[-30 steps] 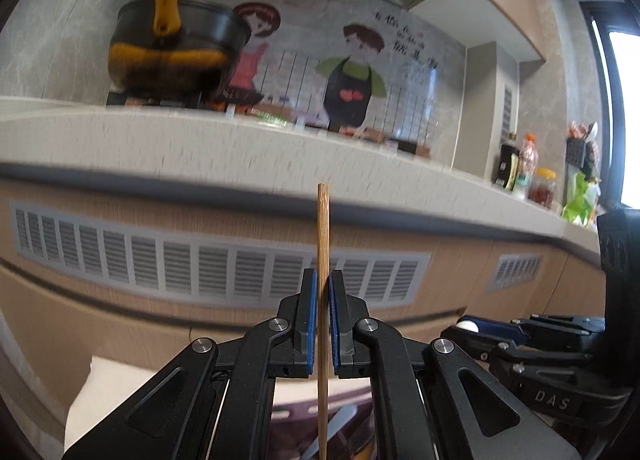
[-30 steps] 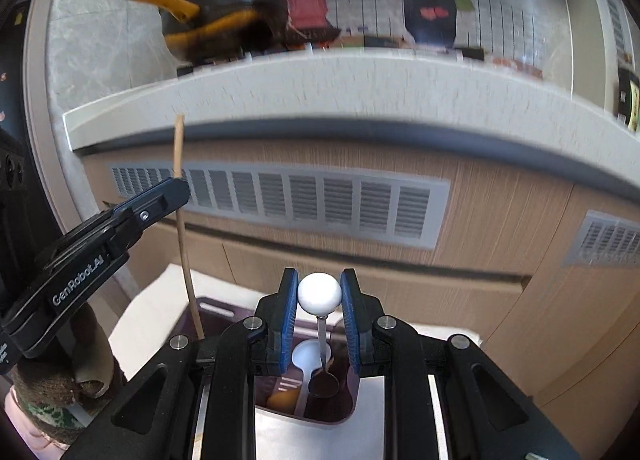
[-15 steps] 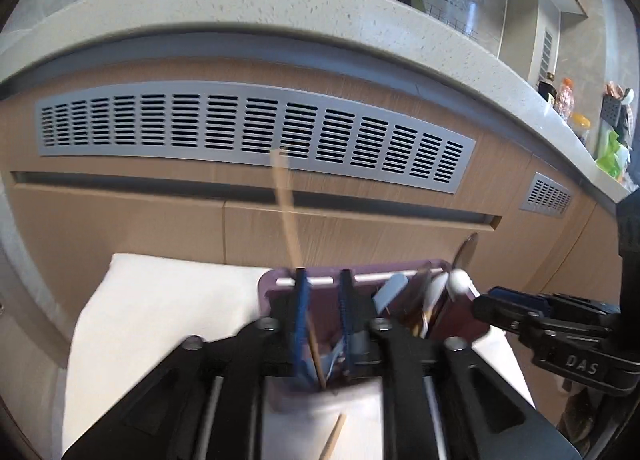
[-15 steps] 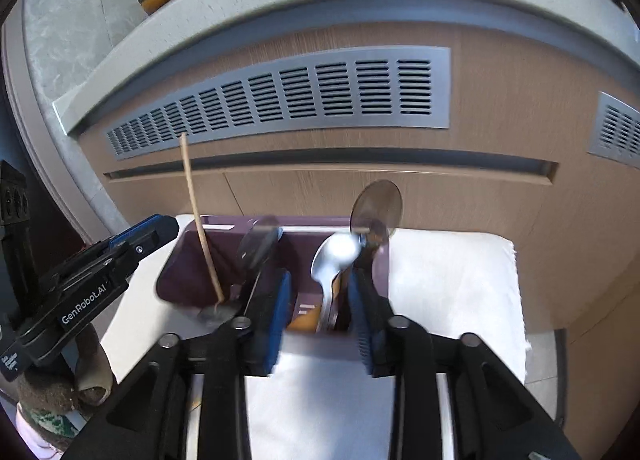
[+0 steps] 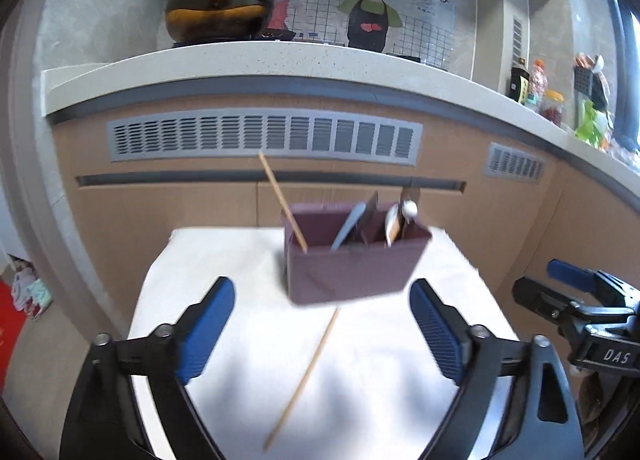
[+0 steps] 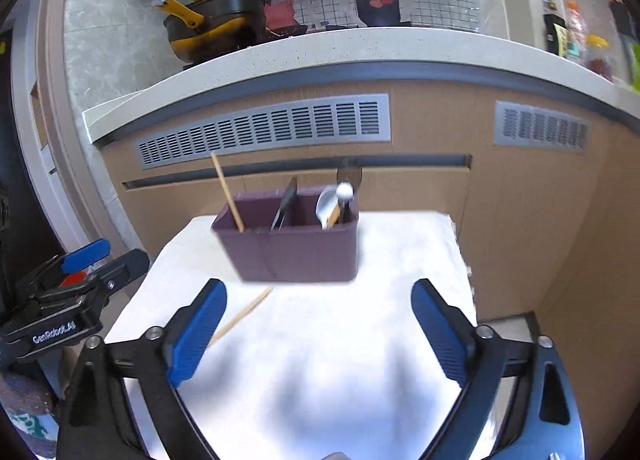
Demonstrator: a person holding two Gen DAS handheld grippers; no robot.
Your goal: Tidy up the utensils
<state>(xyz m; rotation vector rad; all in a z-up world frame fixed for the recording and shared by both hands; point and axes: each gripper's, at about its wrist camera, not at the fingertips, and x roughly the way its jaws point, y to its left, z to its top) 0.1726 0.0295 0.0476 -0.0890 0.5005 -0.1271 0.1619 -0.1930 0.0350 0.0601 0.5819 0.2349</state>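
In your left wrist view, the left gripper [image 5: 322, 326] has just opened wide and holds nothing; the purple utensil holder [image 5: 352, 260] stands at centre on the white cloth [image 5: 224, 260], one chopstick [image 5: 282, 200] leaning inside it and a second chopstick [image 5: 304, 372] lying loose on the cloth below. In your right wrist view, the right gripper [image 6: 318, 334] has likewise just spread, empty, facing the holder. Reaching low for the loose stick could knock the light holder over.

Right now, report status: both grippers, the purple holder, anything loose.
Left gripper and right gripper open, empty, jaws just opened. Purple plastic utensil holder upright, one wooden chopstick inside. Second wooden chopstick loose on white cloth.
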